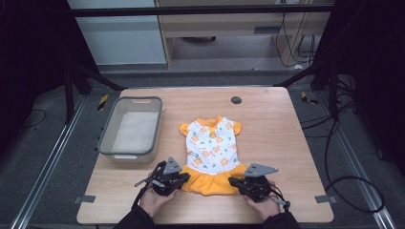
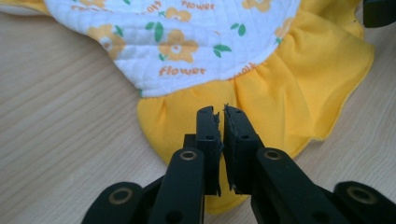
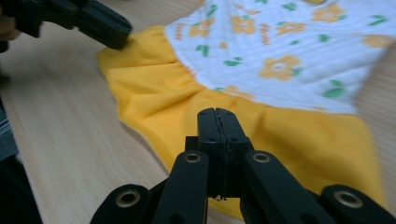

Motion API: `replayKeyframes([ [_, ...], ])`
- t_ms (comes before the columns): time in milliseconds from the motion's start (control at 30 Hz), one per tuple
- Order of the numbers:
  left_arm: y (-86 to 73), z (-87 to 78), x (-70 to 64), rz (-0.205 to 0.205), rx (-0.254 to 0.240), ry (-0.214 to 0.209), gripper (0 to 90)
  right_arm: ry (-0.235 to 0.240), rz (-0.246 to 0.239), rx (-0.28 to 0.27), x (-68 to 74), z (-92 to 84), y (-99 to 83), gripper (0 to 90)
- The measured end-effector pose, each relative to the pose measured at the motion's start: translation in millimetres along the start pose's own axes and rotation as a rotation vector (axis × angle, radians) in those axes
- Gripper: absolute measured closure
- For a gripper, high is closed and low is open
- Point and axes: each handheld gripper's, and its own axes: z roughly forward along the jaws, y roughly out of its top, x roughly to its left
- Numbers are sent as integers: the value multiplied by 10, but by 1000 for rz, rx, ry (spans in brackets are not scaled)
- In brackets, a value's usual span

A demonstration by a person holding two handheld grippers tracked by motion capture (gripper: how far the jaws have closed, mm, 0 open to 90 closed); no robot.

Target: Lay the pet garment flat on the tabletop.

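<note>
A small dress (image 1: 211, 148), white floral top w/ yellow skirt, is laid flat at centre of the wooden surface (image 1: 277, 133), skirt hem nearest the person. Left gripper (image 1: 177, 180) is held at the hem's left corner, fingers nearly pressed together over yellow fabric. Right gripper (image 1: 235, 182) is held at the right corner, fingers pressed together; whether cloth is pinched cannot be told. A grey bin (image 1: 130, 128) is seen to the dress's left.

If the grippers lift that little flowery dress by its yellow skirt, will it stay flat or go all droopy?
Probably droopy. The dress lies flat and its yellow skirt is gathered in soft folds, so it looks like thin cloth that would hang and fold. It seems light. On the smooth wooden table it would likely slide or bunch when pushed.
</note>
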Motion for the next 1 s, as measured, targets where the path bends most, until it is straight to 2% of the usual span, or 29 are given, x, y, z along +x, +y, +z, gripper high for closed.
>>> replayKeyframes([
  [133, -35, 47, -22, 9, 44, -13, 855, 45, -19, 48, 122, 203, -25, 900],
  [233, -79, 77, -46, 4, 73, -22, 852, 58, -42, 87, 180, 274, -73, 900],
  [600, -114, 40, -55, -17, 61, -20, 849, 70, -69, 119, 195, 172, -166, 900],
  [667, -82, 1, -56, -22, 33, -27, 849, 83, -58, 124, 195, 170, -154, 900],
  [733, -31, -61, -67, -21, -10, -36, 859, 87, -60, 97, 179, 135, -128, 900],
  [767, 9, -99, -86, -27, -41, -48, 864, 83, -56, 85, 172, 109, -113, 900],
  [833, 61, -115, -124, -35, -73, -68, 869, 60, -52, 43, 130, 43, -78, 900],
  [867, 78, -96, -149, -30, -72, -75, 873, 37, -44, 25, 91, 8, -65, 900],
  [1000, 76, 78, -277, 11, -3, -91, 873, -21, -26, 37, -28, -2, -95, 900],
])
